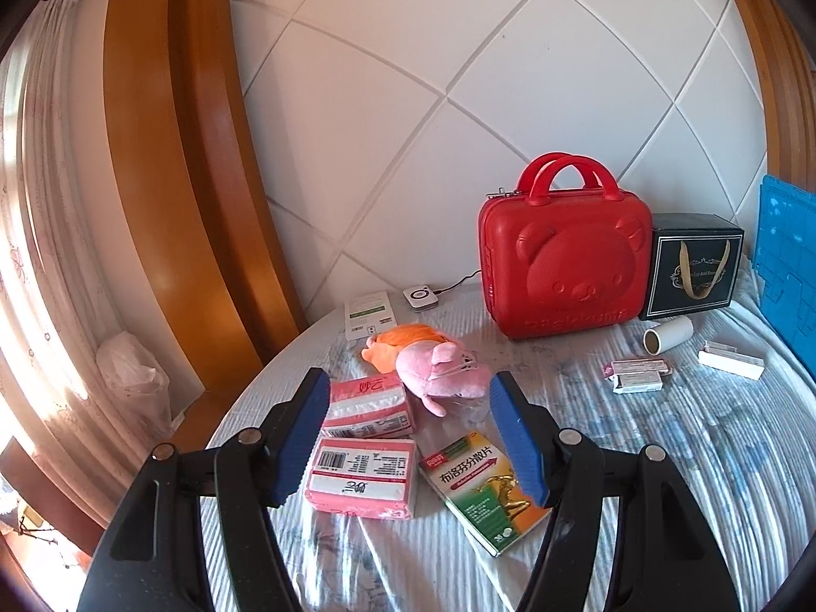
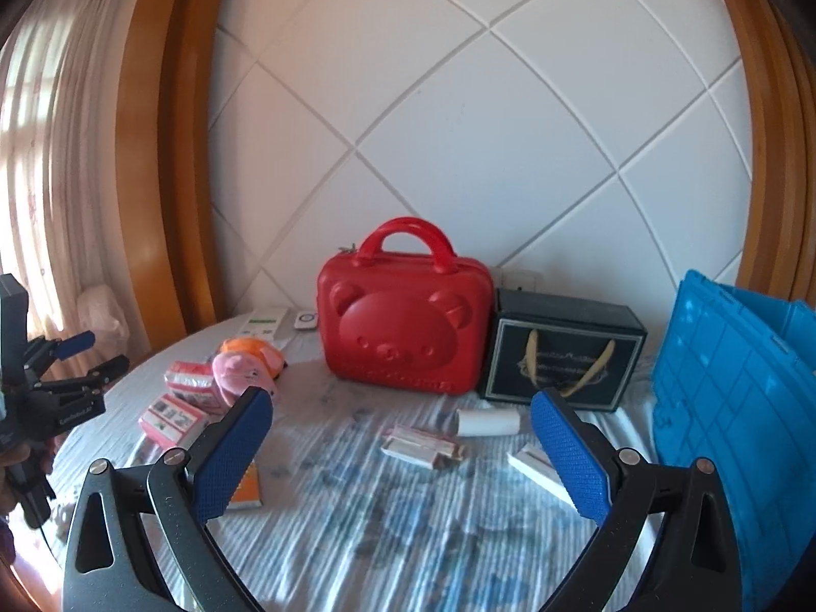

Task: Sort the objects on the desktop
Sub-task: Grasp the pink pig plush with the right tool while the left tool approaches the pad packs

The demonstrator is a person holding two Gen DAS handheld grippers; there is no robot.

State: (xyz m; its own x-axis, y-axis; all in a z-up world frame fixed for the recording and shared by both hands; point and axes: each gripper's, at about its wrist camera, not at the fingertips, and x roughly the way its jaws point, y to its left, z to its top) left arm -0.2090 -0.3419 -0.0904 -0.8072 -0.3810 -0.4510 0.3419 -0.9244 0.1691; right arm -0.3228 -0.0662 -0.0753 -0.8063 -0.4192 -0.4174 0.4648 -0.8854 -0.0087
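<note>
Item 1: left gripper [image 1: 408,438]. Blue-padded fingers are standing spread wide and gripping nothing. It is hovering above the table [image 1: 663,459], pointing forward and slightly down. Lying between and beyond the fingers: two pink tissue packs, one nearer [image 1: 361,474] and one farther [image 1: 368,405], just beside each other. At 3 o'clock of the nearer pack, a green-and-orange medicine box [image 1: 479,489] is lying flat, partly hidden by the right finger. In the right wrist view this gripper [image 2: 86,352] is showing at 9 o'clock, held level above the table edge.

Item 2: right gripper [image 2: 400,454]. Fingers are standing wide apart and holding nothing, hovering over the striped cloth and aiming toward the back wall.

Item 3: pink plush toy [image 1: 441,370], lying at 12 o'clock of the farther tissue pack, touching an orange plush toy [image 1: 403,339] behind it.

Item 4: red bear-face case [image 1: 563,270], standing upright at the back. At its 3 o'clock, touching or just beside, a dark gift box [image 1: 691,265] is standing.

Item 5: blue crate [image 2: 734,408], sitting at the table's 3 o'clock edge.

Item 6: white roll [image 1: 668,335], on its side in front of the gift box; small flat boxes [image 1: 637,375] near it at 7 o'clock; a white box [image 1: 732,359] at 4 o'clock.
</note>
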